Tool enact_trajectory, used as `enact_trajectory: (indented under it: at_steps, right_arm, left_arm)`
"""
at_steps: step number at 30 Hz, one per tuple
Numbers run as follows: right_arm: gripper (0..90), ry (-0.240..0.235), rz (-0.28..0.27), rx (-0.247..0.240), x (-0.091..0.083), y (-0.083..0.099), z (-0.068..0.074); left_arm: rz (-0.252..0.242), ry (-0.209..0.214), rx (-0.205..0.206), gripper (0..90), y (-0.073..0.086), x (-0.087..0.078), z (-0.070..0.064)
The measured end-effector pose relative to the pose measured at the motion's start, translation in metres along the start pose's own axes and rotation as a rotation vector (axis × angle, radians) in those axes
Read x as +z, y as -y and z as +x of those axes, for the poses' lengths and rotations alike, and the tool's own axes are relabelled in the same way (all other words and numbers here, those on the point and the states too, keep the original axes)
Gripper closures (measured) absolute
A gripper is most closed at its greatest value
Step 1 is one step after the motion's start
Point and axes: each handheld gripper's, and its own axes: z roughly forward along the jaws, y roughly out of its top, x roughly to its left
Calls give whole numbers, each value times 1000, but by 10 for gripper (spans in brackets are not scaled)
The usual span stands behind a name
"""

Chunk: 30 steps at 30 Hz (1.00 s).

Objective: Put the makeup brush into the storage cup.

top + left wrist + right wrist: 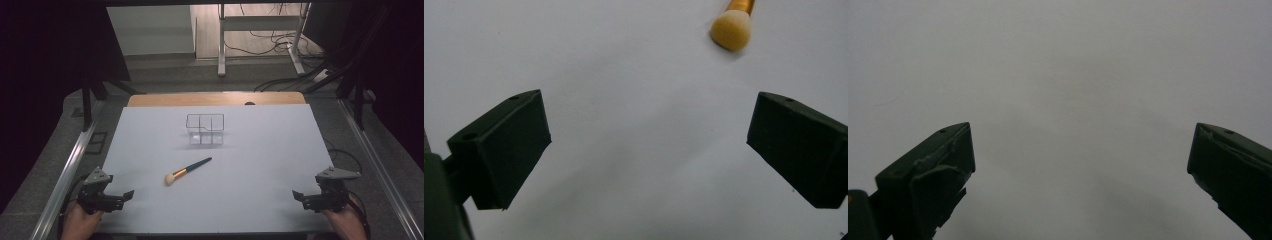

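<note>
Desk: the wide white-topped desk (260, 200) is lying bare across most of its surface, giving both hands open room to work; a strip of wood is showing along its far edge.
Organiser: the small clear plastic organiser with divided compartments (205, 129) is standing upright at the far middle, open side up, probably waiting as the place for the brush.
Brush: the makeup brush with a dark teal handle, copper ferrule and cream bristle head (187, 171) is lying flat on the desk centre, well apart from the organiser, head pointing toward the near left.
Left gripper: the black two-jaw left gripper (125, 196) is resting at the near left edge, jaws standing wide apart and holding nothing; the bristle head (731, 31) is sitting ahead of it, so it looks the better placed to reach.
Right gripper: the black two-jaw right gripper (299, 196) is idling at the near right edge, jaws likewise spread over bare desk, well away from the brush.
</note>
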Motion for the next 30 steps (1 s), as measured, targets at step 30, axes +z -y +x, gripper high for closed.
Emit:
enact_trajectory:
  at_steps: [30]
  right_arm:
    - [0, 0, 41, -13, 5, 0, 3]
  left_arm:
    - [-10, 6, -52, 5, -2, 1, 5]
